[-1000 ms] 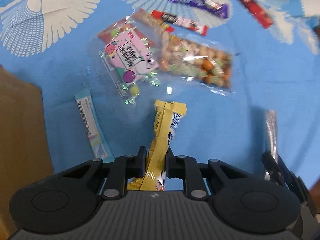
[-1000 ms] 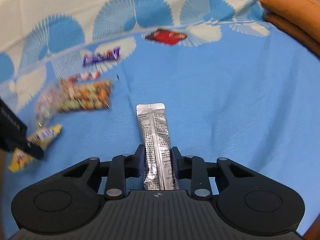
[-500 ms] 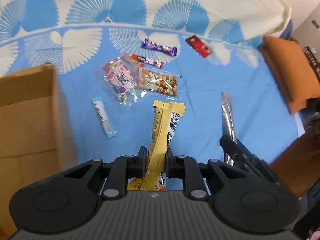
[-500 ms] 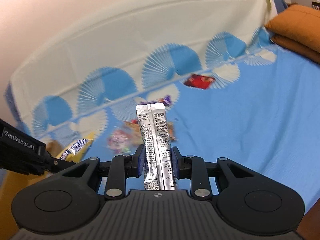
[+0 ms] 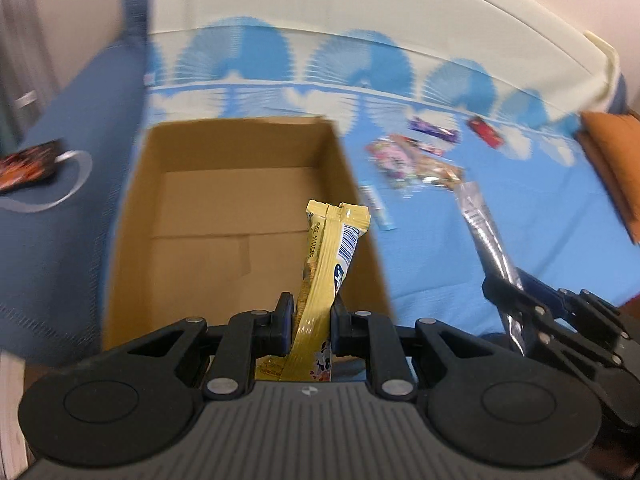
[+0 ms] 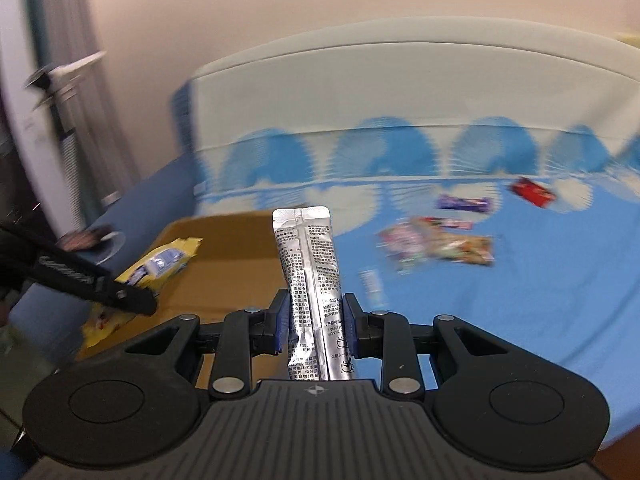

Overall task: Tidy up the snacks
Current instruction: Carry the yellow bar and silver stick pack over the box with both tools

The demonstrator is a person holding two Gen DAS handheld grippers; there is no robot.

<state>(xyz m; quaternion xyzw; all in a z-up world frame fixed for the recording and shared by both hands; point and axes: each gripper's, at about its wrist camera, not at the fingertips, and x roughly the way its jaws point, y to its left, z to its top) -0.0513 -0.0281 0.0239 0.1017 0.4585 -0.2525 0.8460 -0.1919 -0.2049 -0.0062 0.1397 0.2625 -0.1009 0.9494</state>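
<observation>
My left gripper (image 5: pixel 312 320) is shut on a yellow snack packet (image 5: pixel 328 264), held upright over the open cardboard box (image 5: pixel 224 200). My right gripper (image 6: pixel 316 320) is shut on a silver sachet (image 6: pixel 310 276), raised near the box's right side (image 6: pixel 240 240). The right gripper with the sachet (image 5: pixel 480 224) shows at the right of the left wrist view. The left gripper with the yellow packet (image 6: pixel 160 264) shows at the left of the right wrist view. The box holds nothing that I can see.
On the blue cloth (image 5: pixel 520 208) lie a candy bag (image 5: pixel 390 156), a nut bag (image 5: pixel 440 170), a light blue stick (image 5: pixel 378 208), a purple bar (image 5: pixel 434 130), a red packet (image 5: pixel 486 132). An orange cushion (image 5: pixel 612 160) lies far right.
Both grippers swung left from the snacks toward the cardboard box, each keeping its packet. The box now fills the left wrist view.
</observation>
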